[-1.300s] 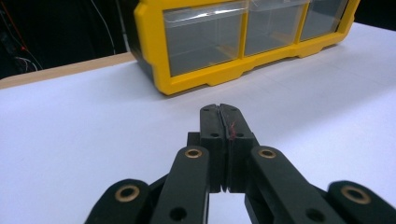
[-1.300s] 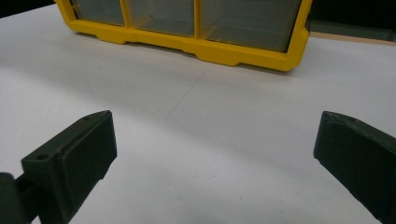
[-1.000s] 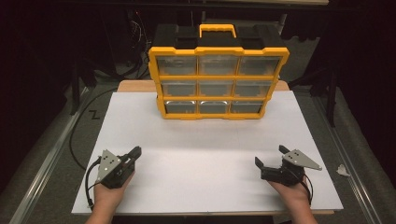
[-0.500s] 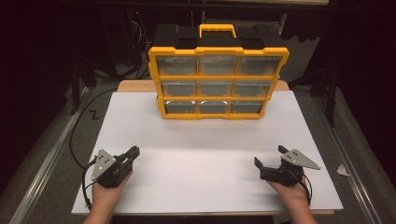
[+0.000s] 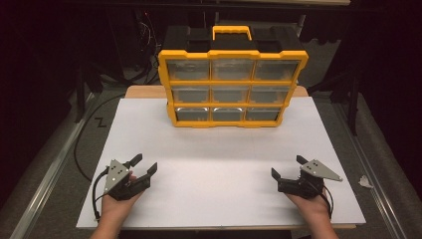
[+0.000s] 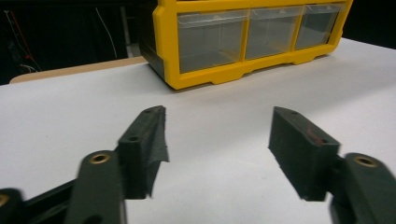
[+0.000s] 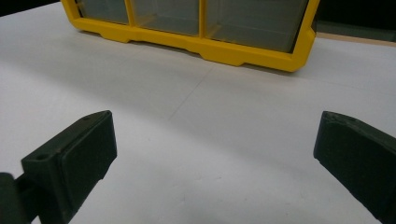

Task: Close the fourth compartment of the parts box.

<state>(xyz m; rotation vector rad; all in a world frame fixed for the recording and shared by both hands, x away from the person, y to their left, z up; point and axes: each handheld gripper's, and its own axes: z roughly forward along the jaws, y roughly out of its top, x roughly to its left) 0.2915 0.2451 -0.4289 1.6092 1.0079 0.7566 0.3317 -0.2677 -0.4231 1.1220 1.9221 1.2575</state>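
While nine drawers fill one organizer, two hand-held grippers gape.

A yellow organiser case with clear drawers stands upright at the far edge of the white surface, centred. A crumpled white scrap lies just off the right edge.

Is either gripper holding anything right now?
No: the left gripper and right gripper rest open on the white board, short of the yellow drawer organiser.
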